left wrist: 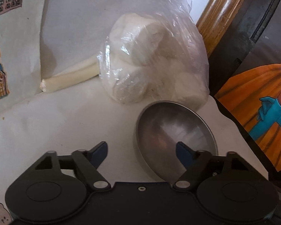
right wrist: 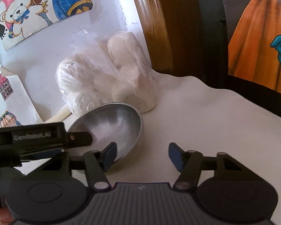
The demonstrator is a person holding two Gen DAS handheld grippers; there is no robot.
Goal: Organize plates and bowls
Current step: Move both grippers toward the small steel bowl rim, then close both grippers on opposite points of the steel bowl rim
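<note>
bowl: steel bowl [left wrist: 175, 138] on the white-covered worktop [left wrist: 65, 123], just in front of a clear bag of white buns [left wrist: 151, 63] | left hand-held gripper [left wrist: 142, 151]: partly open, straddling the bowl's near rim, one finger inside, grip unclear | right hand-held gripper [right wrist: 142, 154]: partly open, empty, left finger [right wrist: 109, 154] at the bowl's wall

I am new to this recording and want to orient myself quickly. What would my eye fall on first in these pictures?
First the shiny steel bowl on the white cloth, with the left gripper straddling its near rim and the right gripper open just beside it. Right behind the bowl sits a clear plastic bag of white buns. Bright cartoon drawings hang on the wall behind, and an orange painting stands at the right.
</note>
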